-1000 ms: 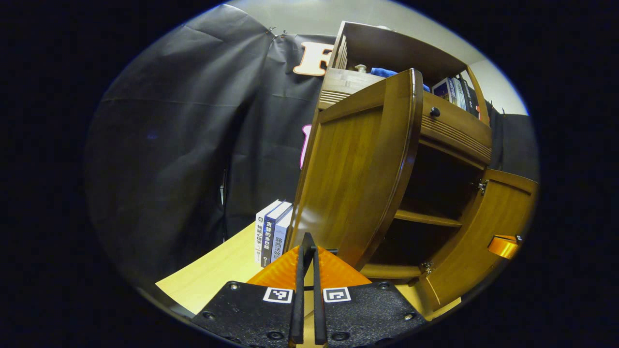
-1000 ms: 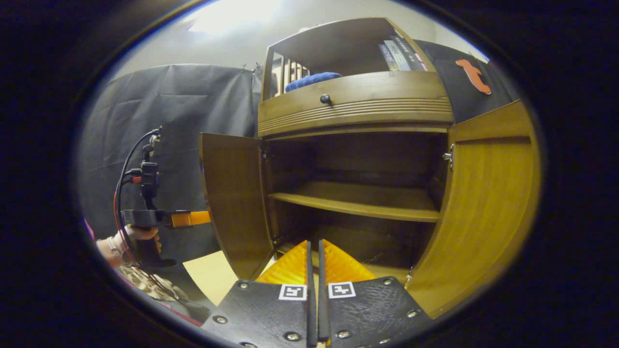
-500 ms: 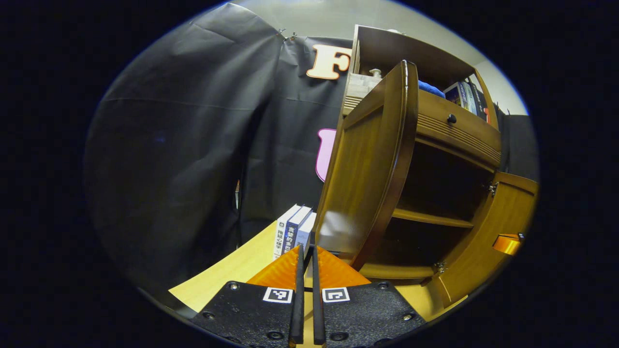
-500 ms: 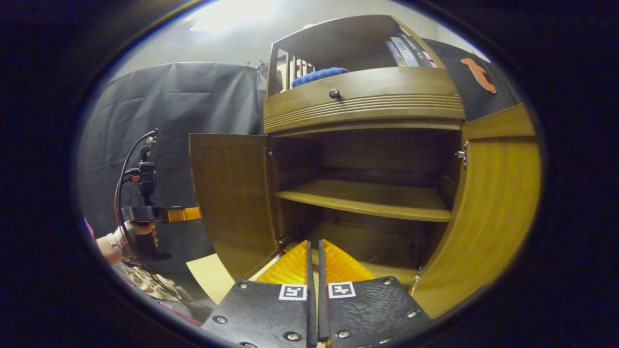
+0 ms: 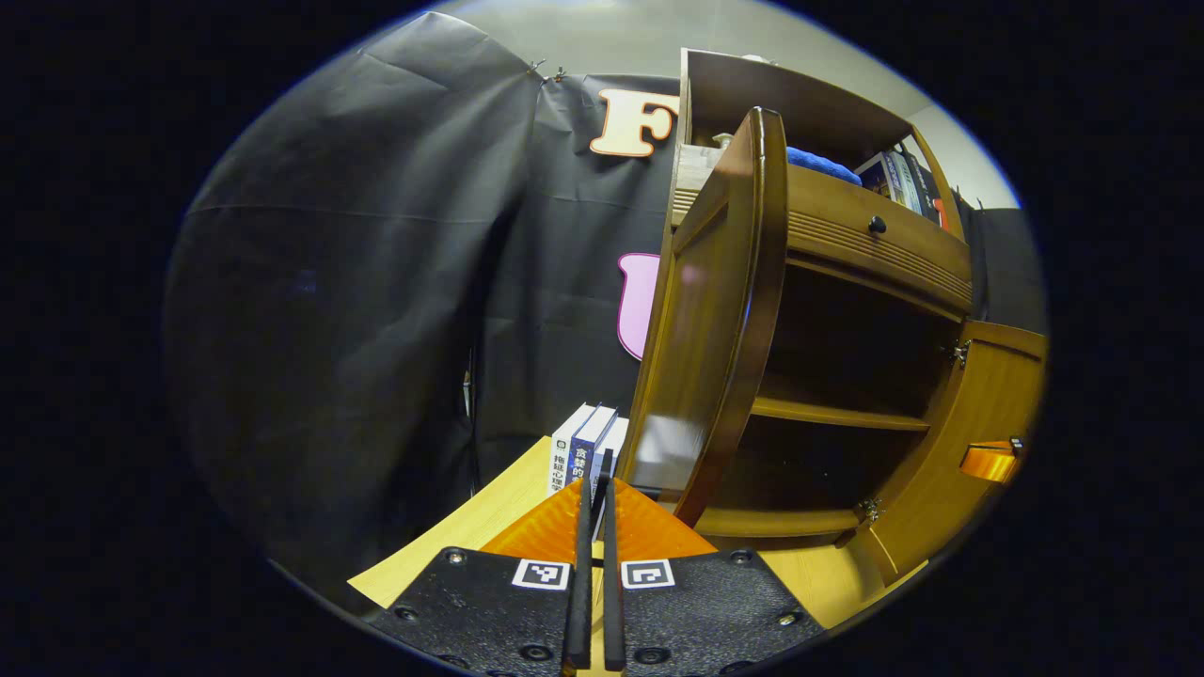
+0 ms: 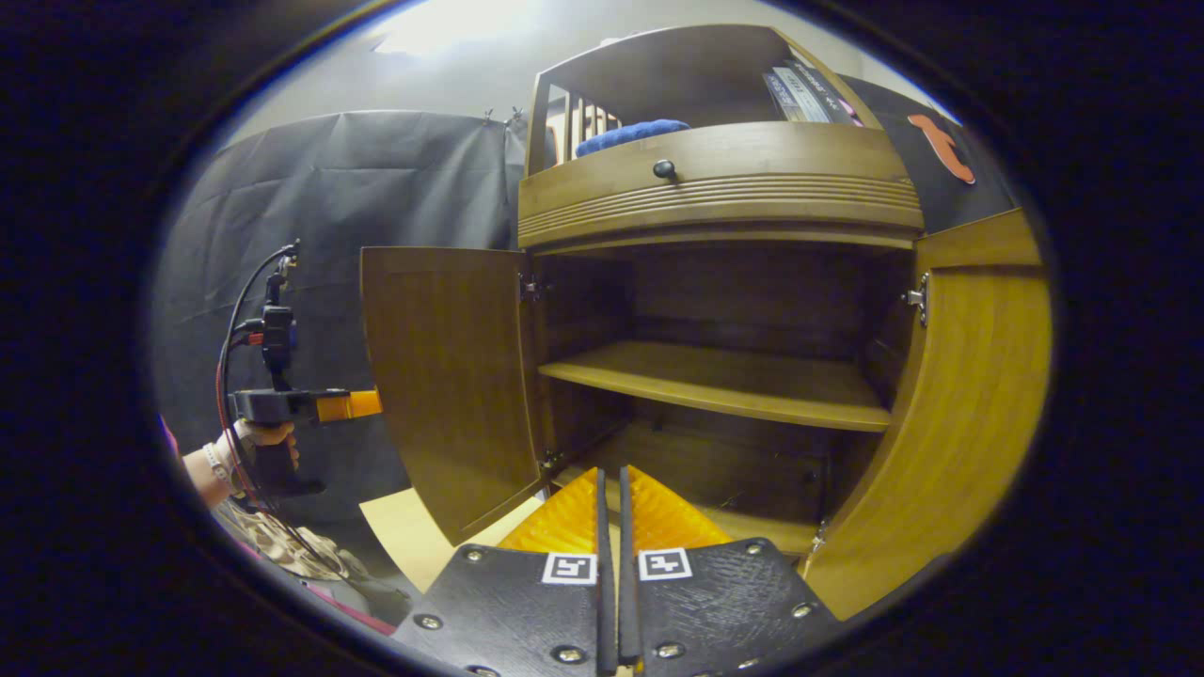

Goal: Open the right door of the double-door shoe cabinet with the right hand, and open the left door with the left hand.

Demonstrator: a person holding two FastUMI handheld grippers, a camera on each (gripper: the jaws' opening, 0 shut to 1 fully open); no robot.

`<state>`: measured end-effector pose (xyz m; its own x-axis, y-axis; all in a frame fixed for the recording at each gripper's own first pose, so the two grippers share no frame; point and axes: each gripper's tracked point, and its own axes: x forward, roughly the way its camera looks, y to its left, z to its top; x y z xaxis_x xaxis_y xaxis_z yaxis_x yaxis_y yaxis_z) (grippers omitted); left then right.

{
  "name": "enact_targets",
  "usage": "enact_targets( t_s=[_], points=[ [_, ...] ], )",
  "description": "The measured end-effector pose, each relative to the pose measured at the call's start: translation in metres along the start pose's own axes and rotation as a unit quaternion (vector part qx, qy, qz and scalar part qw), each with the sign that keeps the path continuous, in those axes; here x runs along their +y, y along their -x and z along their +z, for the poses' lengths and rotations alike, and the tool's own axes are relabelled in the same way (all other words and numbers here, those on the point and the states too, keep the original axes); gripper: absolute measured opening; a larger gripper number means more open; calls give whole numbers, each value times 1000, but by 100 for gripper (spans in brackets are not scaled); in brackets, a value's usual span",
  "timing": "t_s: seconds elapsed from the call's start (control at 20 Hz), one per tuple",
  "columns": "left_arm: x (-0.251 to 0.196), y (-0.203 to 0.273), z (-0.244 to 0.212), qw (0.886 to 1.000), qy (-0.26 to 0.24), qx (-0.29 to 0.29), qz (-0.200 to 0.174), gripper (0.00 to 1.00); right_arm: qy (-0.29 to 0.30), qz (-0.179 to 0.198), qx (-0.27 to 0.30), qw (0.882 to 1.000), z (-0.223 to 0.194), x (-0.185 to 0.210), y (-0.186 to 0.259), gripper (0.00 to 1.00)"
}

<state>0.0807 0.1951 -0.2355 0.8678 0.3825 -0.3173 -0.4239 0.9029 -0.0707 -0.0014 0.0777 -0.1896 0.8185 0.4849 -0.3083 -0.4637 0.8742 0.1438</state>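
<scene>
Since a second ago the left door [image 6: 442,376] has swung wider – in the left gripper view it [image 5: 720,320] now shows nearly edge-on. The right door [image 6: 959,414] stands wide open as before, and the shoe cabinet [image 6: 715,282] bares its inner shelf [image 6: 724,381]. The left claw [image 5: 594,489] has its fingers together on nothing, just short of the door's lower edge; the right claw [image 6: 612,489] is likewise closed and empty, facing the opening. Upright books [image 5: 588,447] stand on the surface [image 5: 470,531] behind the left door – the door hides part of them. A hand [image 6: 259,442] holds the left claw's handle.
</scene>
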Motion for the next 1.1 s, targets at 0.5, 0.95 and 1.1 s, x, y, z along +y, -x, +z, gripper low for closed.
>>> enact_targets(
  t_s=[0.5, 0.95, 1.1],
  points=[
    [25, 8, 2, 998, 25, -11, 48, 3, -2, 8, 2, 1000, -4, 3, -13, 2],
    [20, 19, 24, 998, 16, -41, 46, 0, -1, -27, -5, 1000, 3, -13, -21, 2],
    [19, 29, 36, 997, 14, -57, 44, 3, -4, -36, -14, 999, 9, -18, -20, 2]
  ],
)
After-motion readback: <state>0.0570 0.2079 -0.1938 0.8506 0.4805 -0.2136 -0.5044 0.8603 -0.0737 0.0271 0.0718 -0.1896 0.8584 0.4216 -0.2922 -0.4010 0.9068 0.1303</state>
